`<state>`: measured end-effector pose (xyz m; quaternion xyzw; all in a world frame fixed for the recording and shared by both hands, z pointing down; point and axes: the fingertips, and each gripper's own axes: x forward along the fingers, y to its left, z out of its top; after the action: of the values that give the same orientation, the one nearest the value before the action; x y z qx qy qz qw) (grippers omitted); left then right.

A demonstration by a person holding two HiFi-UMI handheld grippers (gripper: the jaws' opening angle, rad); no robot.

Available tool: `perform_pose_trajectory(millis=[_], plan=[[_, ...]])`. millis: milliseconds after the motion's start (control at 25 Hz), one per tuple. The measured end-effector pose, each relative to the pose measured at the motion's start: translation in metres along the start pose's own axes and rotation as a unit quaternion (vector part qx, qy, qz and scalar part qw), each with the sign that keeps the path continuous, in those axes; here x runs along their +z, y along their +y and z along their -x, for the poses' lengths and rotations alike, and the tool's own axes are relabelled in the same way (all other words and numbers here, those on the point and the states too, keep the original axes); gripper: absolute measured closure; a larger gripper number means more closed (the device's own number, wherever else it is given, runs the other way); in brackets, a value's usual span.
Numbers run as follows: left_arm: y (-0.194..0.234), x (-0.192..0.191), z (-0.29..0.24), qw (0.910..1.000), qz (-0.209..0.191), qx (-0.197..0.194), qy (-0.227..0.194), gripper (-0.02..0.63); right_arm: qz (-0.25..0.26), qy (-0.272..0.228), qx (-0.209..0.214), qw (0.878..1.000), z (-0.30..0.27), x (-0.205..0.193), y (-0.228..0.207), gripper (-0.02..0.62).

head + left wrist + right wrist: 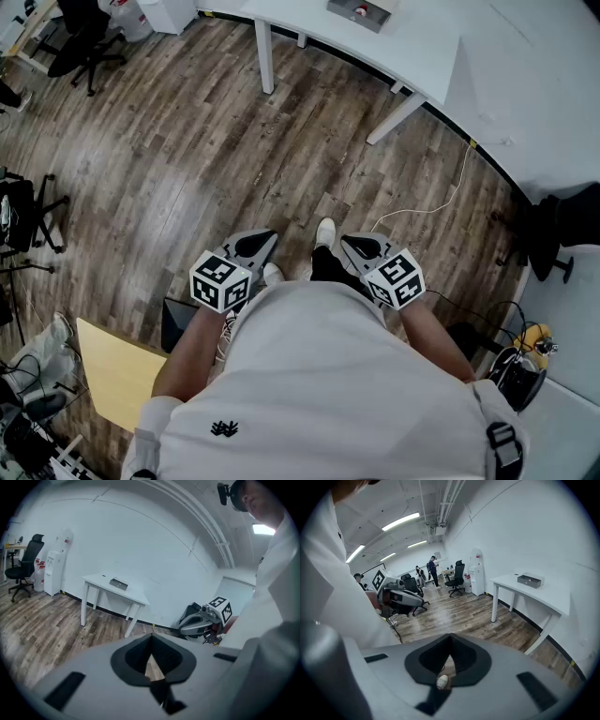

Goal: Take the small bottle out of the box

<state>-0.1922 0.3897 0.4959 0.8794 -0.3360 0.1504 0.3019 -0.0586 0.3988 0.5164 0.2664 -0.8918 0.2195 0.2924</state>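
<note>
Grey jaws pressed together on nothing, the left gripper point(265, 239) and the right gripper point(351, 242) hang side by side above a wood floor point(187, 159); well ahead of both, the box point(361, 11) sits on a white table point(417, 52), the small bottle out of sight

Wood-plank floor point(187, 159), white table point(412, 56), white walls point(140, 541).

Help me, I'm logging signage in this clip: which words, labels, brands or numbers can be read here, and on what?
No readable words or numbers anywhere.
Cubes on left gripper and right gripper: square black-and-white patterns, no letters.
Shirt emblem: small black symbol, no words.
Water dispenser: red labels, too small to read.
</note>
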Motion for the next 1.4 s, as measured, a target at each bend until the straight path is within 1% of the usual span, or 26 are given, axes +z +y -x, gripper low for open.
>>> perform_pose_trajectory(millis=[120, 240, 440, 600, 720, 840, 920, 1040, 1200, 1400], plan=[[0.008, 0.014, -0.010, 0.9999, 0.003, 0.016, -0.001, 0.600, 0.016, -0.008, 0.012, 1.000, -0.007, 0.016, -0.017, 0.591], [0.008, 0.033, -0.031, 0.9997, 0.002, 0.022, -0.002, 0.600, 0.025, -0.017, 0.014, 0.999, -0.004, 0.030, -0.045, 0.591], [0.008, 0.078, -0.076, 0.9994, -0.023, 0.025, 0.001, 0.600, 0.017, -0.029, 0.018, 0.999, 0.003, 0.039, -0.096, 0.591], [0.012, 0.111, -0.116, 0.9990, -0.036, 0.026, 0.005, 0.600, 0.007, -0.032, 0.023, 0.999, 0.006, 0.046, -0.138, 0.590], [0.005, 0.123, -0.148, 0.9988, -0.045, 0.013, 0.016, 0.600, -0.004, -0.031, 0.033, 0.999, 0.012, 0.042, -0.161, 0.589], [-0.006, 0.136, -0.176, 0.9978, -0.061, -0.006, 0.026, 0.600, -0.018, -0.041, 0.023, 0.999, 0.016, 0.041, -0.184, 0.589], [-0.003, 0.146, -0.189, 0.9974, -0.064, -0.015, 0.030, 0.600, -0.032, -0.047, 0.016, 0.998, 0.013, 0.044, -0.197, 0.588], [0.015, 0.158, -0.206, 0.9973, -0.057, -0.026, 0.038, 0.600, -0.050, -0.052, 0.004, 0.997, 0.004, 0.054, -0.215, 0.586], [0.046, 0.181, -0.231, 0.9958, -0.063, -0.051, 0.043, 0.600, -0.072, -0.049, -0.024, 0.996, -0.010, 0.072, -0.243, 0.584], [0.086, 0.218, -0.256, 0.9917, -0.076, -0.088, 0.054, 0.600, -0.090, -0.060, -0.068, 0.992, -0.024, 0.115, -0.273, 0.584]])
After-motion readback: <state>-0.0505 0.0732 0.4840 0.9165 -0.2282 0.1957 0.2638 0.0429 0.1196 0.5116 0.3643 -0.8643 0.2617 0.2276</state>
